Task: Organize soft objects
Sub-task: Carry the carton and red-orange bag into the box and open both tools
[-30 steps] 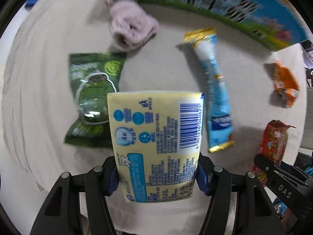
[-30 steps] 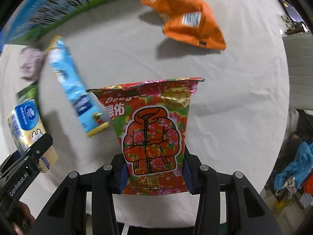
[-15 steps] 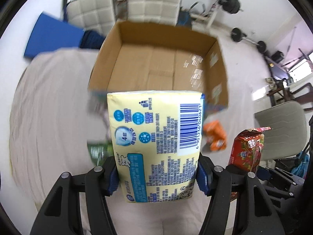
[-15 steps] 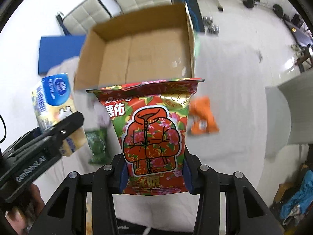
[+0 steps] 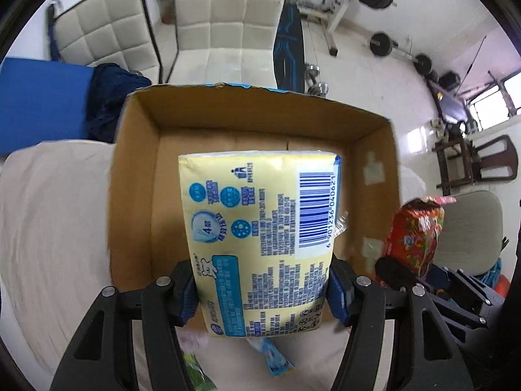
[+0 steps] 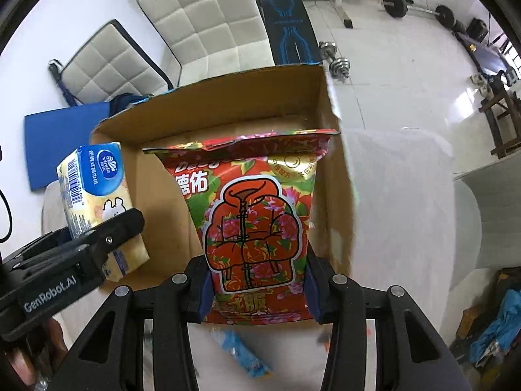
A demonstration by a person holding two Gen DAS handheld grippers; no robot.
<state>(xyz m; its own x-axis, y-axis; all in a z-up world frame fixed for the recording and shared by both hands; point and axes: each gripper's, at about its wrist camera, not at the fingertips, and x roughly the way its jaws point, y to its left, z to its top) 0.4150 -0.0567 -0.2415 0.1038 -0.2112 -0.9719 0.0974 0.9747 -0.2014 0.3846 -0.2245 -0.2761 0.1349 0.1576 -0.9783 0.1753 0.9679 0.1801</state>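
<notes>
Both grippers loaded, both held over the open cardboard box (image 5: 136, 195), likely for a drop-in.

Left gripper (image 5: 263, 288): jaws closed tight on the lower sides of a yellow tissue pack (image 5: 260, 228), one pad each side, pack sticking straight out ahead with barcode side up. It's gripped at the near end so the far end hangs over the box floor; that makes sense if the plan is simply to let go. Box fills the view right ahead of and below this gripper, near wall just under the pads.

Right gripper (image 6: 259, 288): jaws squeezed on the bottom of a red flowered packet (image 6: 257, 215), packet upright in the grip, top seal pointing away toward the far box wall. Box (image 6: 338, 195) sits ahead and below; the tissue pack (image 6: 94, 192) and left gripper (image 6: 97, 247) are off to its left, near but apart from the packet. From the left side, the red packet (image 5: 415, 238) shows to the right, just past the box's right wall.

Box looks bare inside, brown floor visible, nothing in it that I can make out.

Count: two grippers, one tissue pack, one red packet, one box. Still on the cloth (image 5: 49, 228) below the grippers: a blue wrapper (image 5: 275, 358), a green packet (image 5: 195, 371), something pale pink (image 5: 193, 339), partly hidden. Behind the box: two white padded chairs (image 5: 228, 16).

Judgement: placing step, early in the task, neither item released yet.
</notes>
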